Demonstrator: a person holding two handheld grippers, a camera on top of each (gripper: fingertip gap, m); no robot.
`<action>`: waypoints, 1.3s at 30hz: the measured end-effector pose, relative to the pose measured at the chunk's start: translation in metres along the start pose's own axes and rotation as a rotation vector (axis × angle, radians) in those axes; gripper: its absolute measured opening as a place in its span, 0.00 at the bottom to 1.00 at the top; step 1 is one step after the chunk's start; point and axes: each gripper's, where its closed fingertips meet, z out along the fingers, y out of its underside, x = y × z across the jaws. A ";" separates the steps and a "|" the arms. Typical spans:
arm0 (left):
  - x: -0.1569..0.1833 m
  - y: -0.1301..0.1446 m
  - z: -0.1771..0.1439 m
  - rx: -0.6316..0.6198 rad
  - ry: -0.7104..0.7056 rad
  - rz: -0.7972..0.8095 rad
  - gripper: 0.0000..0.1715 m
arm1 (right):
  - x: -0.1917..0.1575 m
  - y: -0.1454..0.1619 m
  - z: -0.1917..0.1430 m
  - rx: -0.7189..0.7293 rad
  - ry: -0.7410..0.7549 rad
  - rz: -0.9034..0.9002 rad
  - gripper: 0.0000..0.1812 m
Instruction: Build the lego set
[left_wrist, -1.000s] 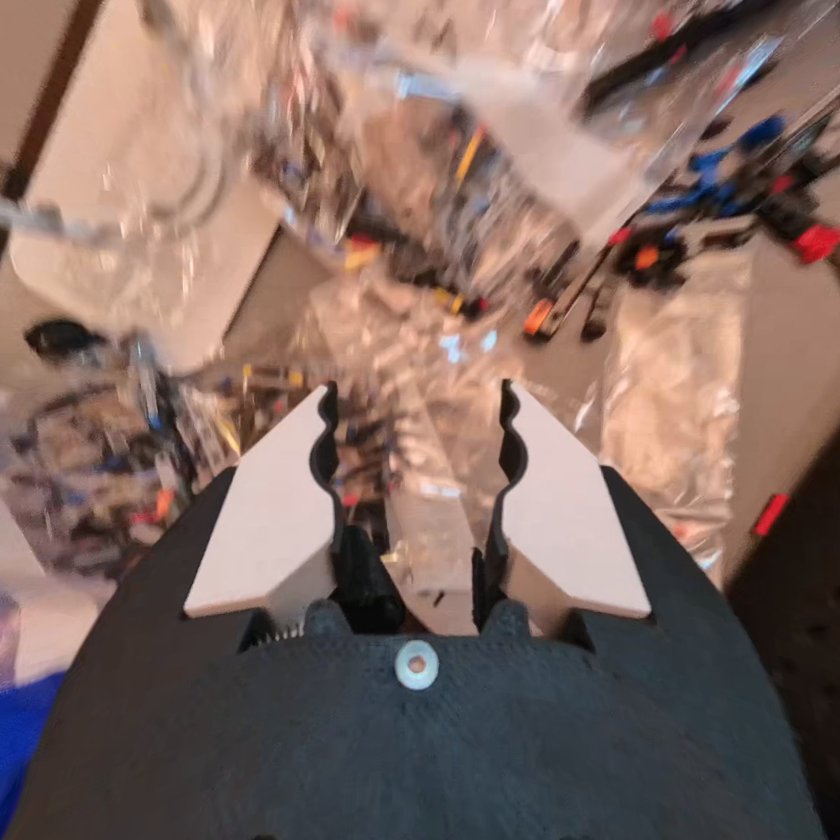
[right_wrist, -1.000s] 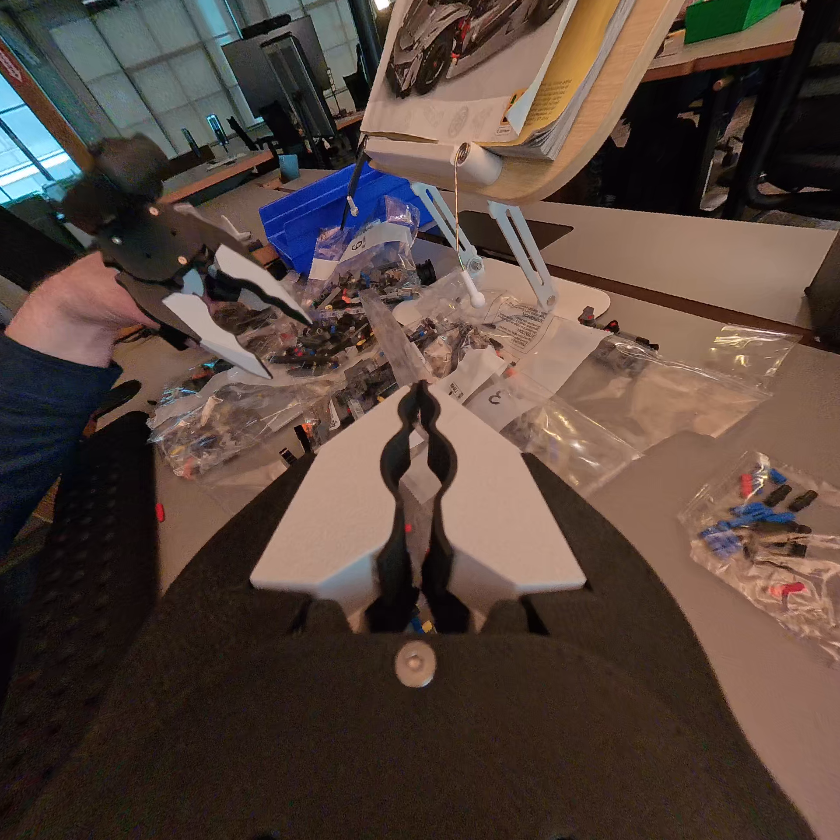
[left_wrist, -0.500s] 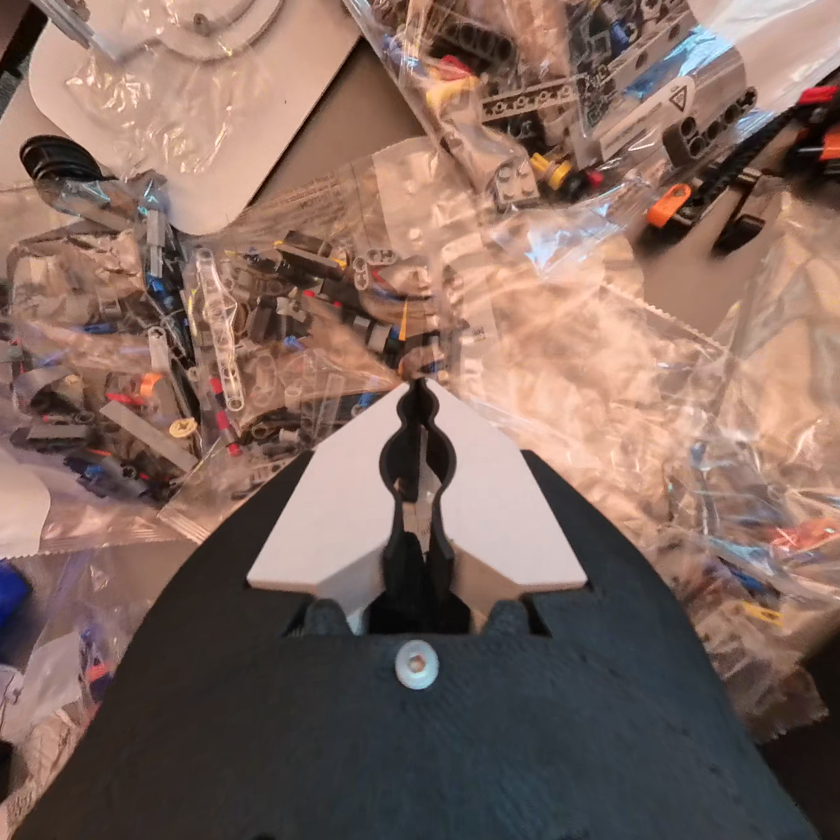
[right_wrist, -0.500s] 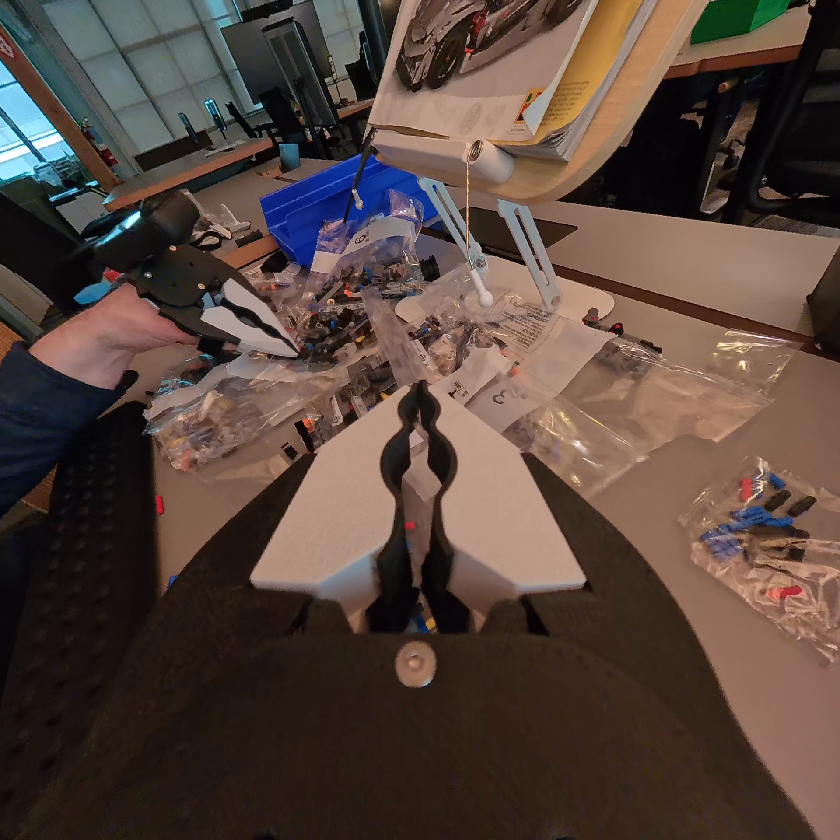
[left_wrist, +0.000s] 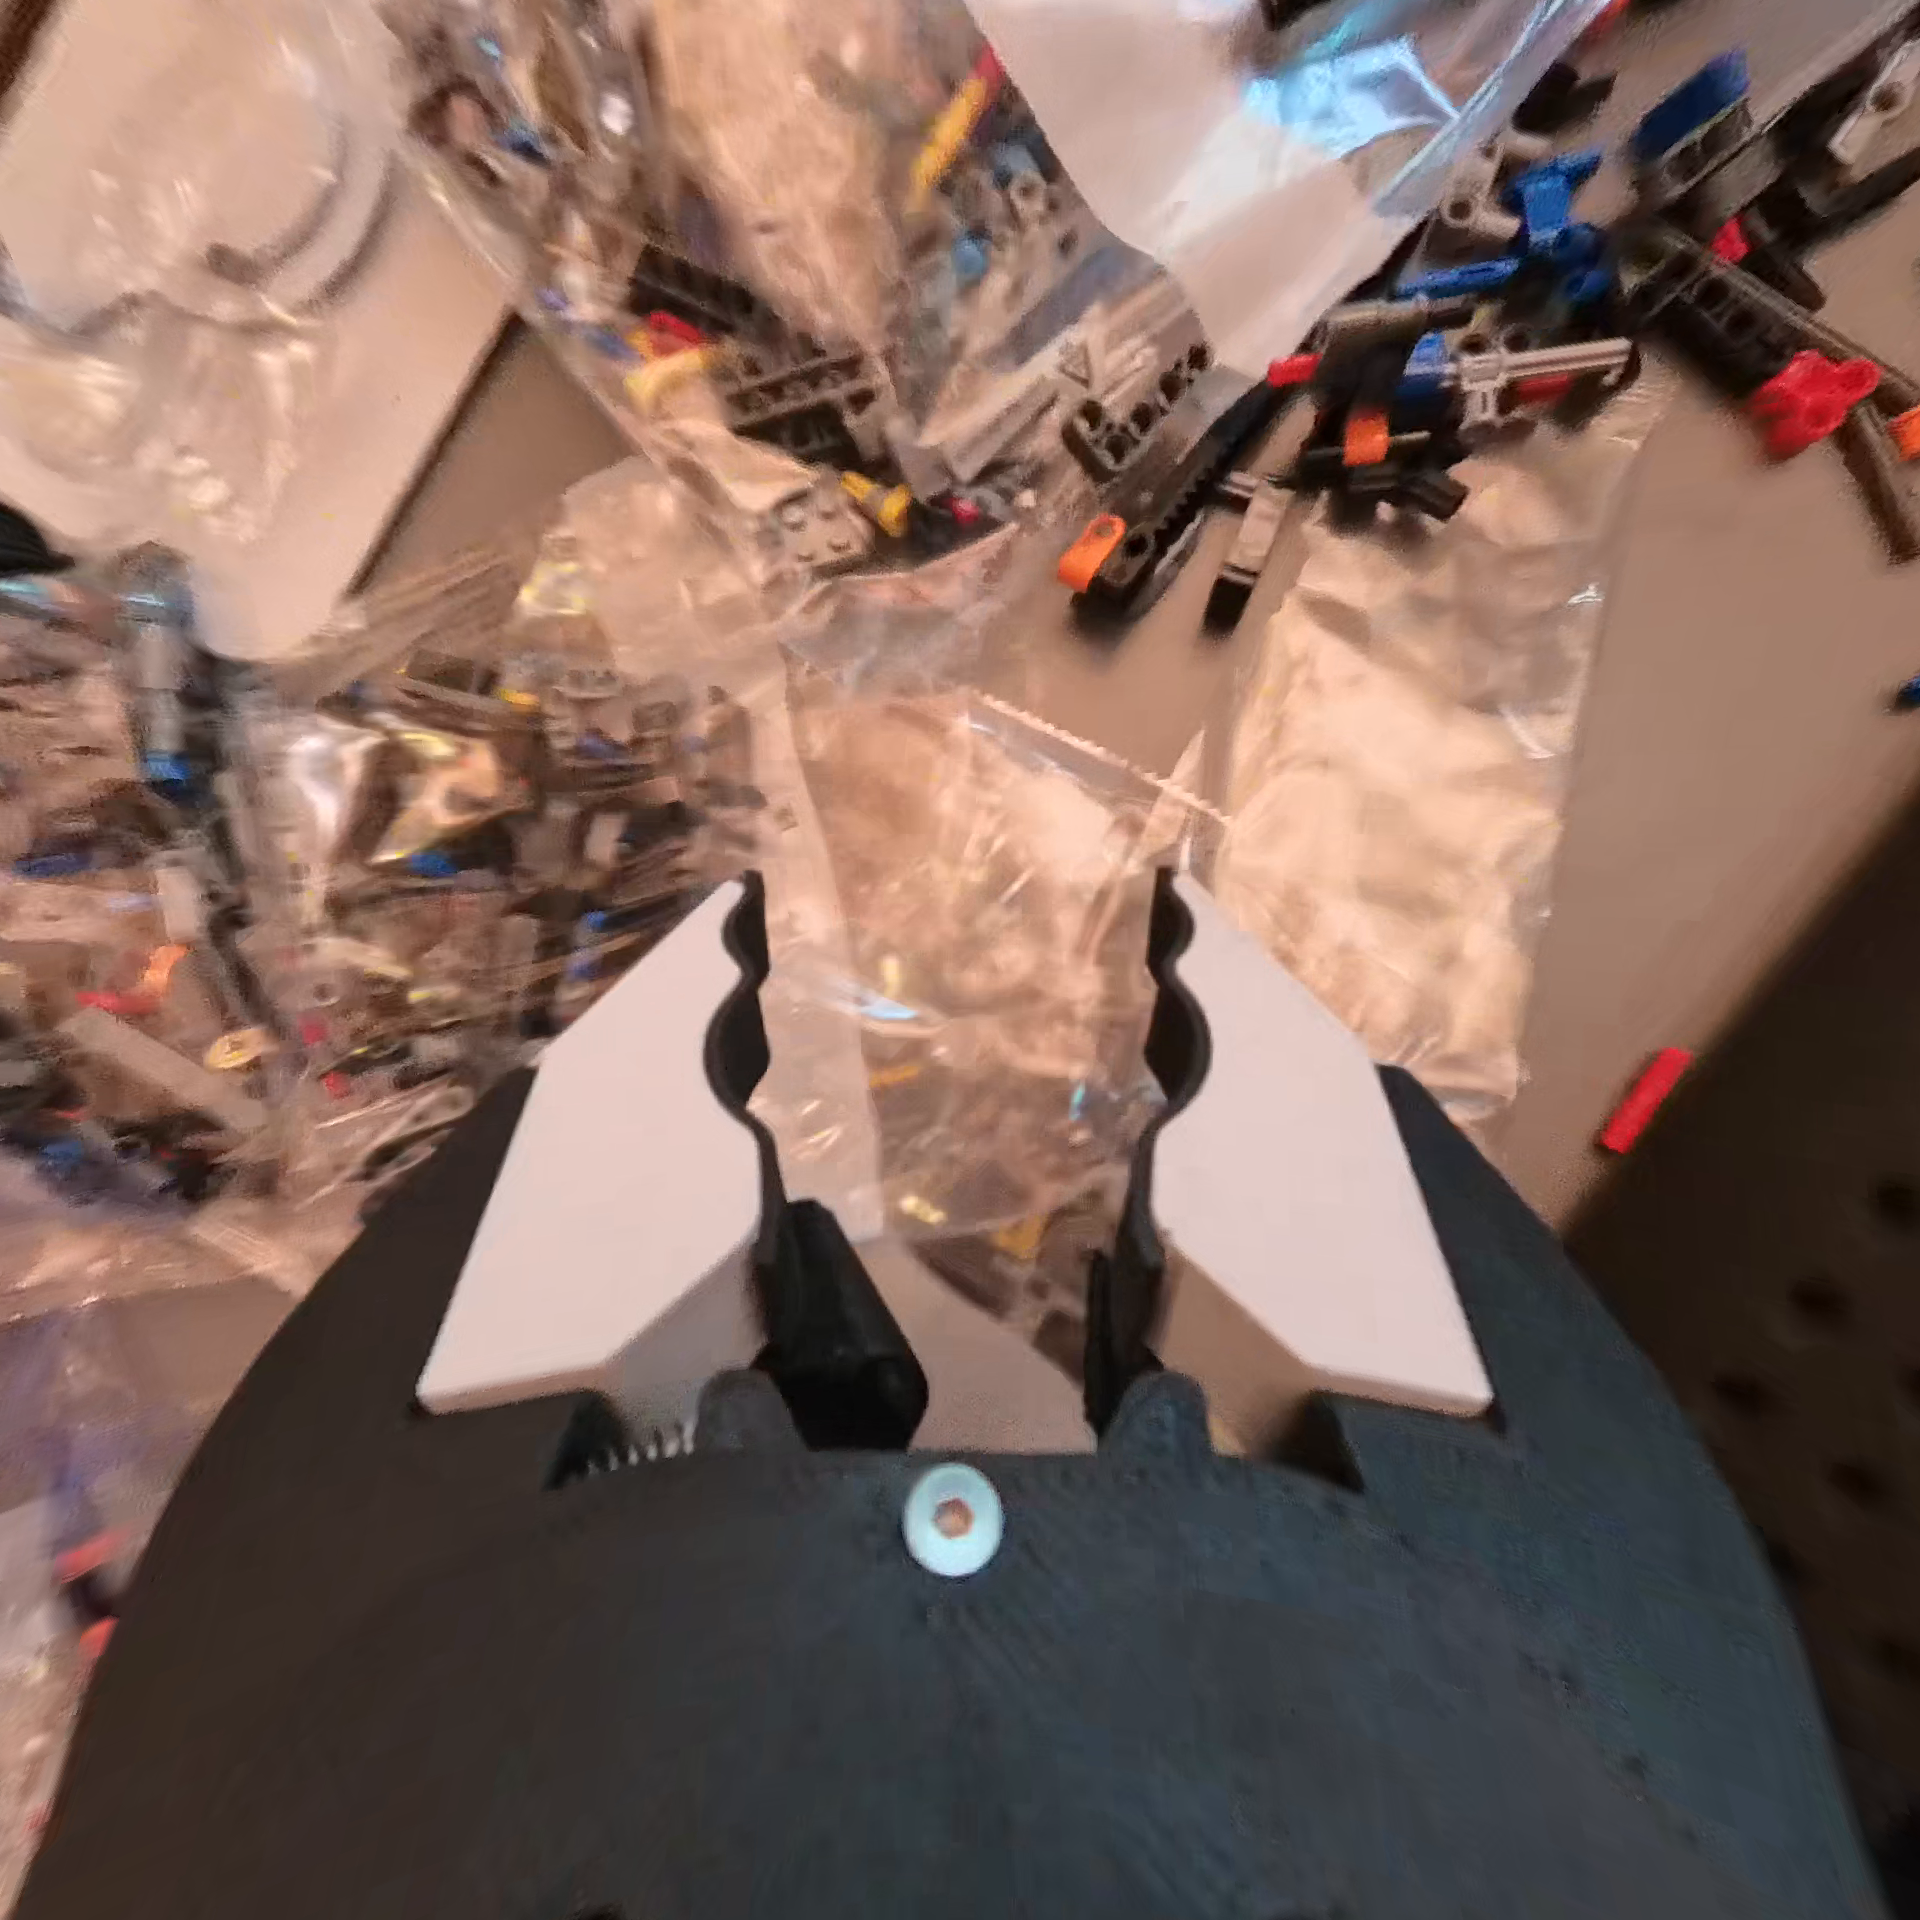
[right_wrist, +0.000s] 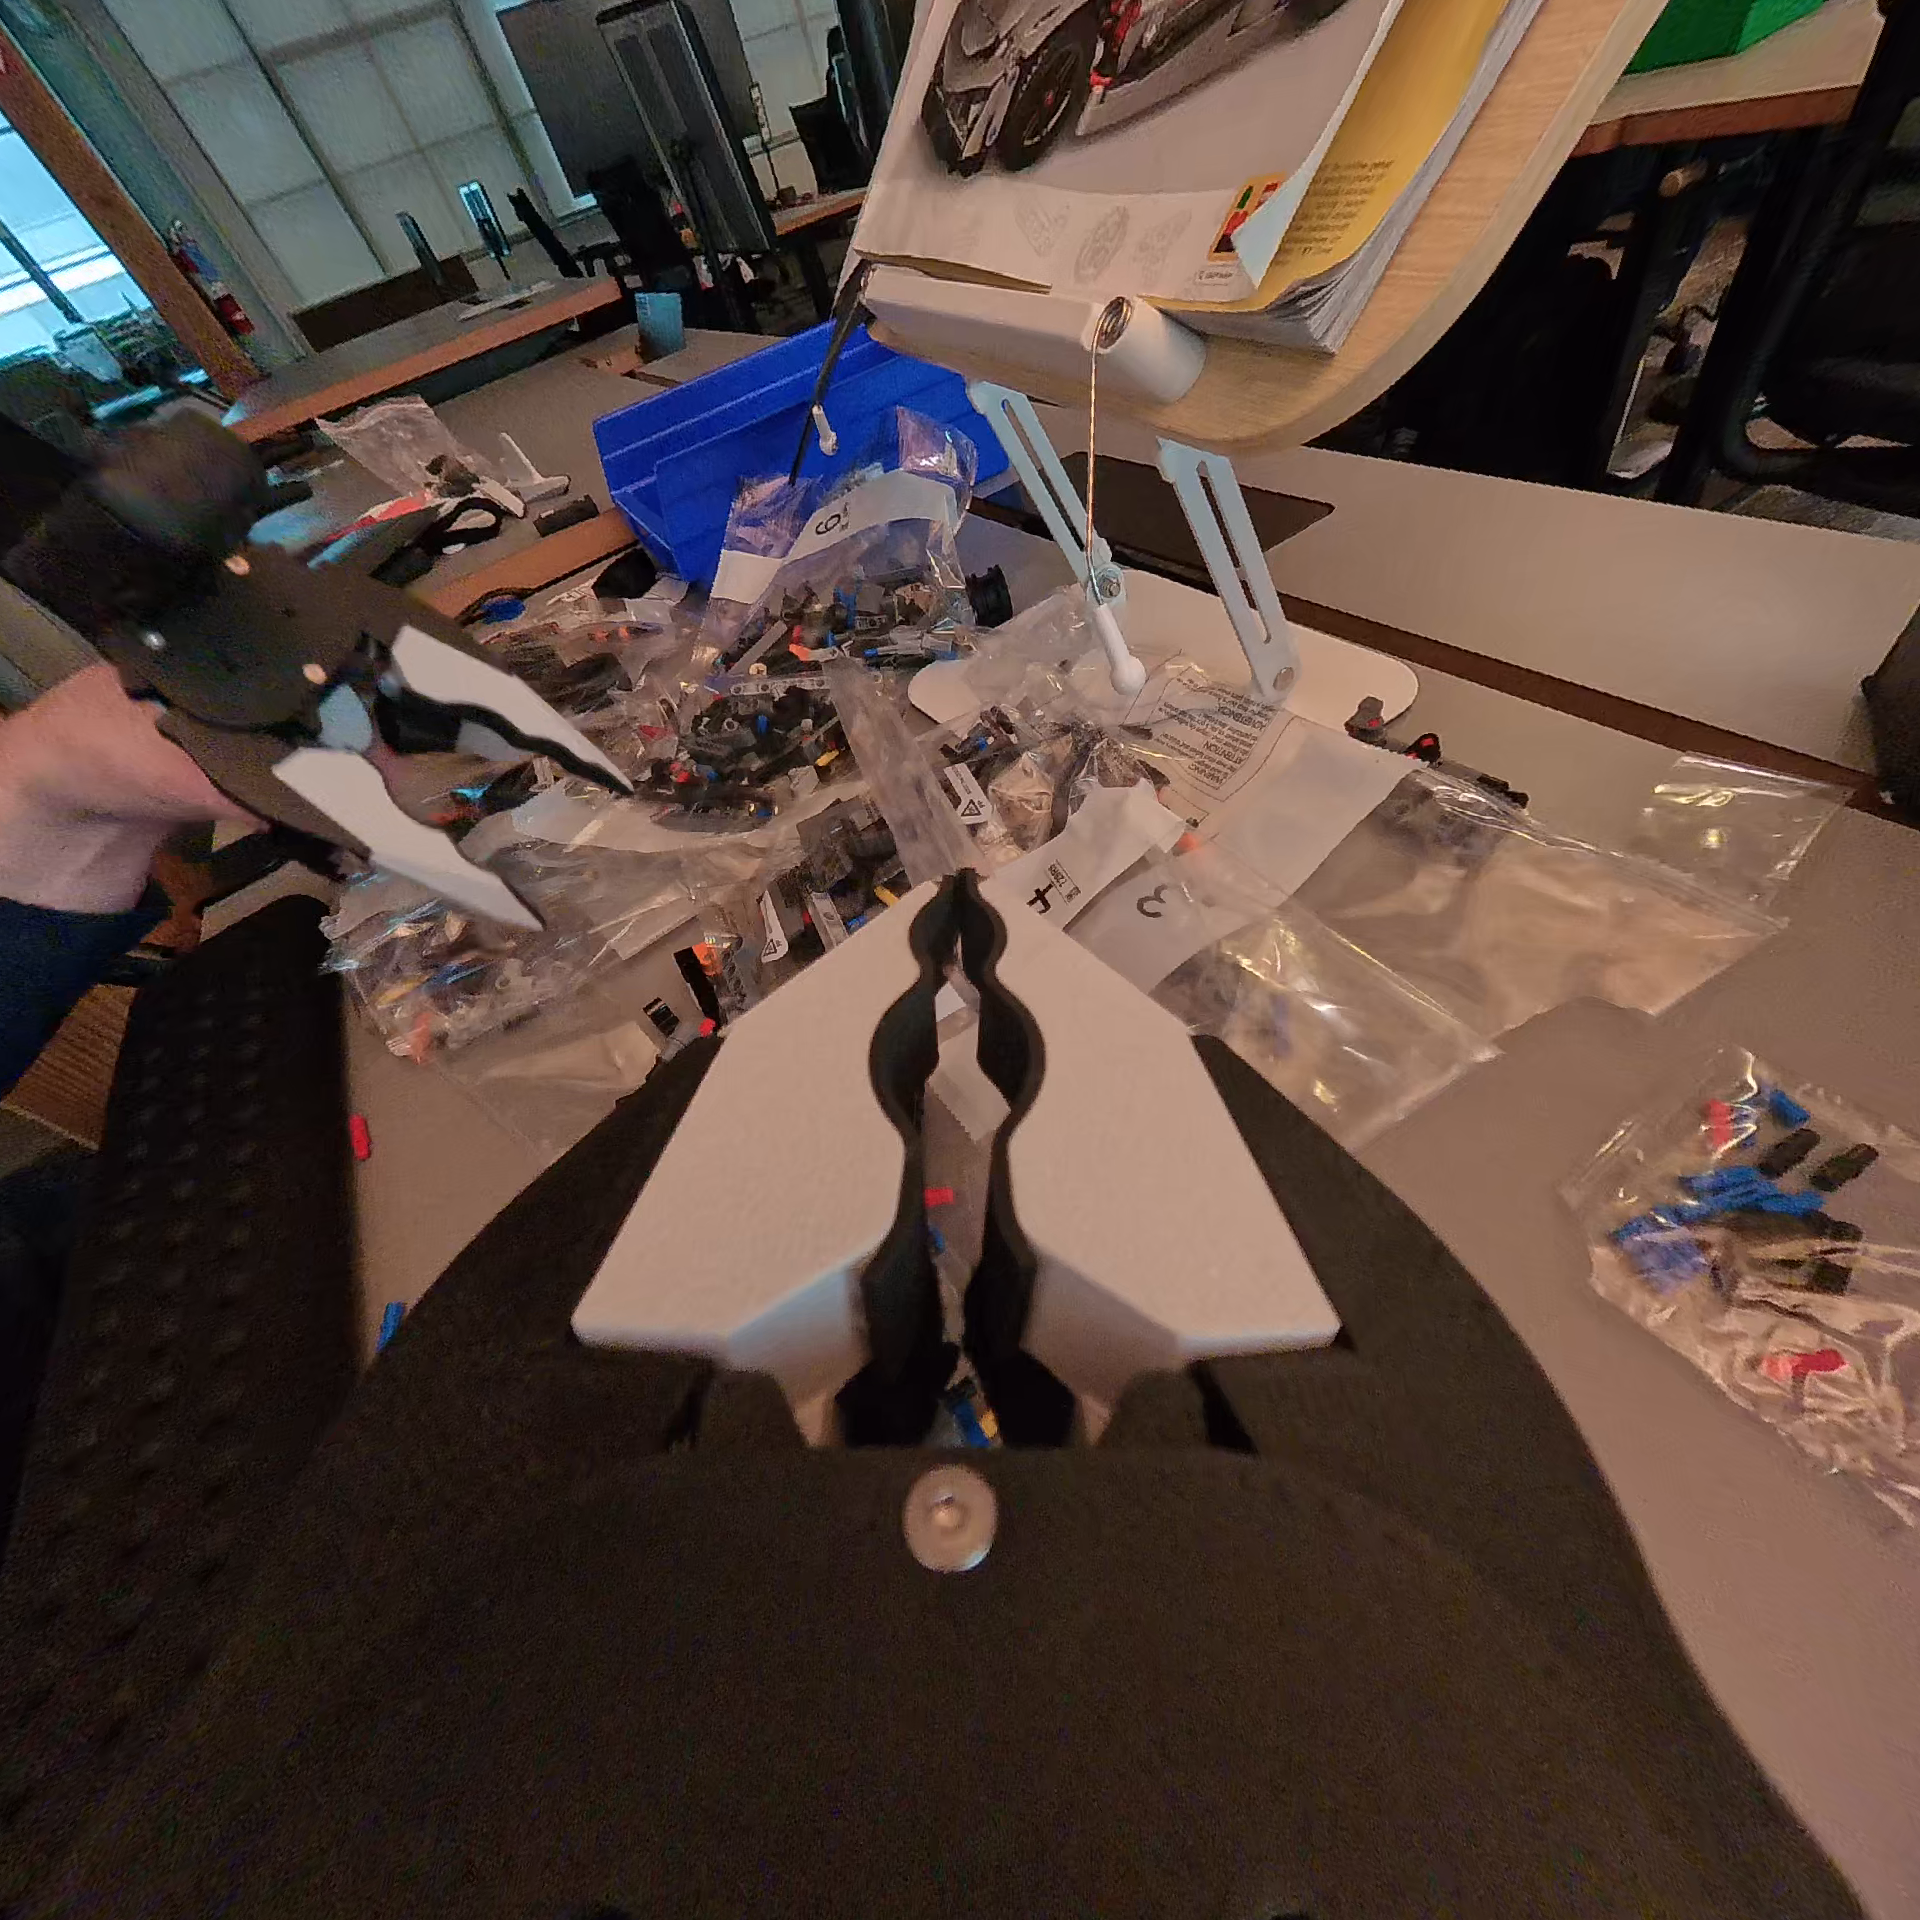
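Lego pieces (right_wrist: 769, 717) sit bagged in a heap mid-surface (right_wrist: 1558, 582). Right tool (right_wrist: 961, 883) clenched on a clear bag (right_wrist: 894, 769); left tool (left_wrist: 956, 894) released, empty above the heap. Risks: film slipping free, bag tearing, pieces scattering.

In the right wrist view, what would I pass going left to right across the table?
Left gripper → blue bin → white stand base → small bag of blue and black pieces.
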 end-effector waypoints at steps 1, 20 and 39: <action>0.007 0.001 0.009 -0.021 0.014 -0.002 0.42 | -0.001 0.000 0.000 0.000 -0.002 -0.002 0.00; -0.003 0.022 -0.012 0.065 0.082 -0.065 0.00 | -0.003 -0.006 -0.004 0.025 -0.010 0.000 0.00; -0.042 -0.013 -0.087 0.329 0.050 -0.088 0.00 | -0.004 -0.002 0.001 0.005 -0.009 -0.007 0.00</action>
